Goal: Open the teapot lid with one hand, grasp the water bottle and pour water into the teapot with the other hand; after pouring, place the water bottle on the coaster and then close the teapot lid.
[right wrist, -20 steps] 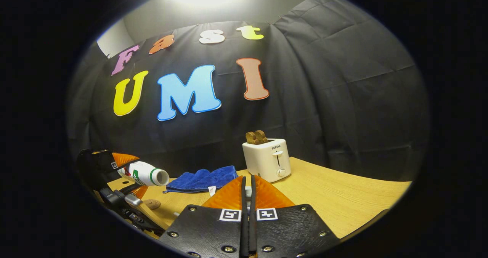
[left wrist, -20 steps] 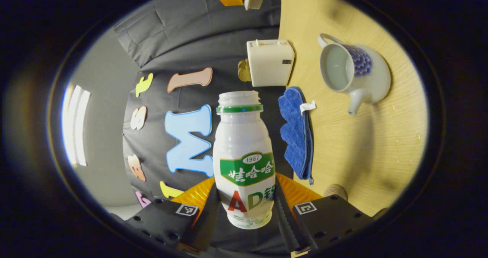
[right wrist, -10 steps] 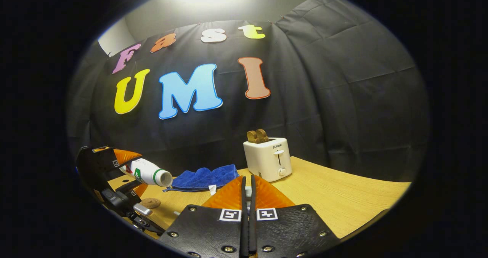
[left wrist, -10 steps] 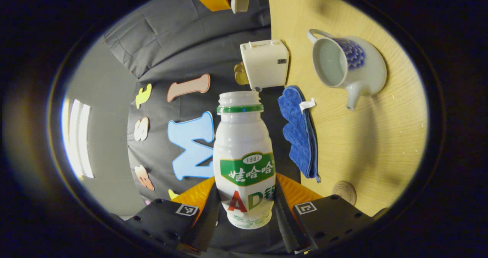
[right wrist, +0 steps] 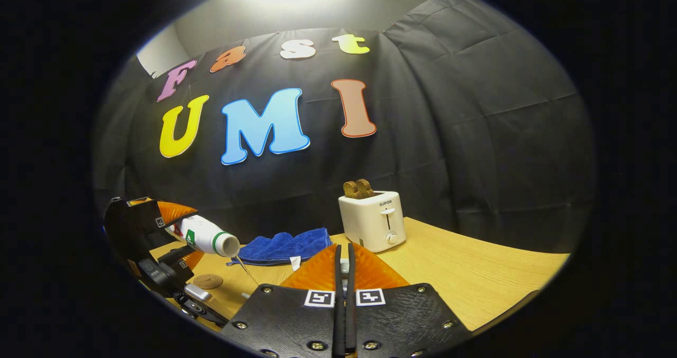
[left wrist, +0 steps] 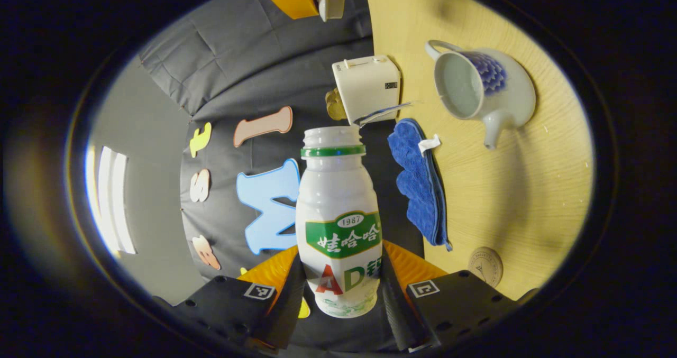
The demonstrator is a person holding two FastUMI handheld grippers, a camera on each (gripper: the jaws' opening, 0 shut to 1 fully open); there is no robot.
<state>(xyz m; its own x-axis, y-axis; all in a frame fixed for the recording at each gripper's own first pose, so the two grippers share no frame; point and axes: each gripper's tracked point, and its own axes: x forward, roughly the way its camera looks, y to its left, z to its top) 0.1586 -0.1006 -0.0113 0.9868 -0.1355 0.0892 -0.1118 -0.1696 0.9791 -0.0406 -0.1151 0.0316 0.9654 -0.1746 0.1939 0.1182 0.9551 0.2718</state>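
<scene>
My left gripper point(left wrist: 338, 255) is shut on a white water bottle point(left wrist: 338, 215) with a green neck ring and no cap. The bottle is tipped mouth-down, and a thin stream of water point(left wrist: 381, 112) leaves its mouth toward the white and blue teapot point(left wrist: 484, 93), which stands open on the wooden table. In the right gripper view the tipped bottle point(right wrist: 203, 235) in the left gripper point(right wrist: 137, 226) lets water point(right wrist: 246, 271) fall. My right gripper point(right wrist: 344, 249) is shut on the teapot lid point(left wrist: 331, 1), held up off the pot. A round coaster point(left wrist: 485, 265) lies near the table's front.
A blue cloth point(left wrist: 420, 189) lies between the bottle and the teapot. A white toaster point(left wrist: 366, 87) with toast in it stands at the back of the wooden table point(left wrist: 508, 204). The black cloth wall rises behind the table.
The bottle has tipped further and a thin stream of water now runs from its mouth. The right gripper has held still with the lid.
</scene>
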